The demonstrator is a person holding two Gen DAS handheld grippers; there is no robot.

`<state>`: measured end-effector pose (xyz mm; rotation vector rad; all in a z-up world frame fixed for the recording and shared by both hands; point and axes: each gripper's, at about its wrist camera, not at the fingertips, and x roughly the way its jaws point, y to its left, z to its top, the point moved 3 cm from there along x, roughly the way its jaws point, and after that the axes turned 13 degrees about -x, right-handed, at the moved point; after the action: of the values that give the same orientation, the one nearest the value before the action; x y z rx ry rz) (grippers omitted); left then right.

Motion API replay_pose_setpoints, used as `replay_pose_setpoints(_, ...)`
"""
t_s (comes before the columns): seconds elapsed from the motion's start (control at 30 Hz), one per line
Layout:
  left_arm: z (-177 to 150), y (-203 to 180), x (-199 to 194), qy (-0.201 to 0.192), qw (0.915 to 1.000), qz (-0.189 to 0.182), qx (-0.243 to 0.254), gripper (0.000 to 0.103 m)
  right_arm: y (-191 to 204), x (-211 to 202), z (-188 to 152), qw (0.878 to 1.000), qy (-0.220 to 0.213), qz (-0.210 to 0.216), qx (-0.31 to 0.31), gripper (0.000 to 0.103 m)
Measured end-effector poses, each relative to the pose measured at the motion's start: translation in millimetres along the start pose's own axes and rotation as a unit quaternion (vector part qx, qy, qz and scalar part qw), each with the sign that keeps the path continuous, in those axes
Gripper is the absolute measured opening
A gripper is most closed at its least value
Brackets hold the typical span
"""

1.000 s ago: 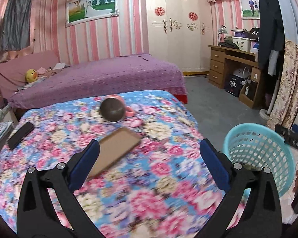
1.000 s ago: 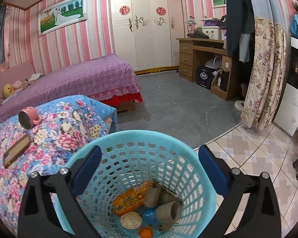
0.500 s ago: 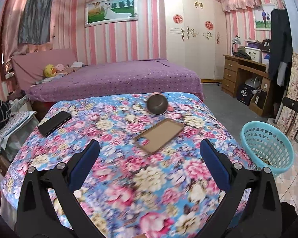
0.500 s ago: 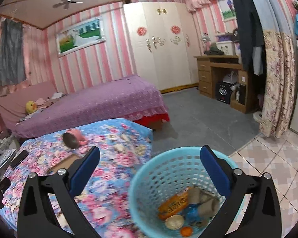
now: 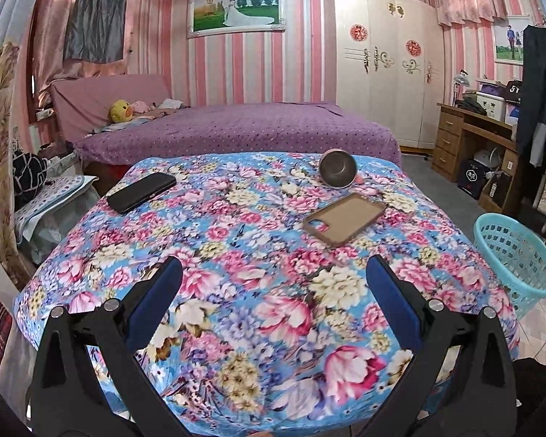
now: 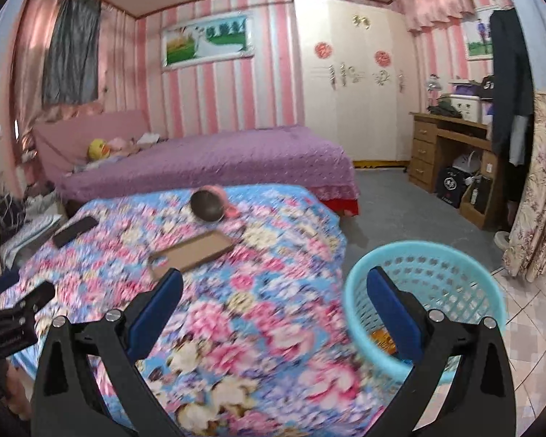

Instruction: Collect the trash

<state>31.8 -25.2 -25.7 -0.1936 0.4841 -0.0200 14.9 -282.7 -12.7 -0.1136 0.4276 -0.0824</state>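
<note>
Left gripper [image 5: 273, 302]: you are holding it wide open with nothing between the blue pads, low centre of the left wrist frame, over the near edge of the floral blue-and-pink bedspread [image 5: 258, 291].
Right gripper [image 6: 273, 306]: its jaws are spread fully and are gripping nothing; its right finger is crossing the rim of the light-blue plastic mesh basket [image 6: 451, 280] at lower right of the right wrist frame.
Basket contents: an orange wrapper [image 6: 382, 338] is showing through the mesh, low inside; anything else in there is too blurred to name.
Basket position: it is standing on the floor just beside the bedspread's right edge, at the far right of the left wrist frame.
Items lying on the spread: a tan flat phone case [image 5: 345, 218] right of centre, a round dark metal cup with a pink handle [image 5: 337, 173] tipped on its side just behind it, and a black phone [image 5: 142, 192] at centre left, well apart from both.
Judgement: none of these three is looking like trash, so the collecting is probably finished or nearly so.
Step in hand: you are scanning the spread for leftovers.
How to do it well: be moving slowly, since the right view is smearing; be checking the folds and far edge before closing on anything; be leaving the phone, case and cup alone.
Risk: the right finger is sitting close to the basket rim, so a quick swing could tip the basket.
</note>
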Motion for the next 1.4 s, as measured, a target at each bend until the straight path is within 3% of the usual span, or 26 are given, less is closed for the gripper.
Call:
replay_pose_setpoints(0.43,-5,6,7,-0.004,0.9999,0.003,-0.01,0.098,32,13,-13,0.998,0.016,-0.023,-0.06,0.099)
replay_pose_setpoints(1.4,-5,-4,6,-0.014,0.9998,-0.006,-0.01,0.098,30,7,-8,0.998,-0.005,-0.015,-0.057,0.099)
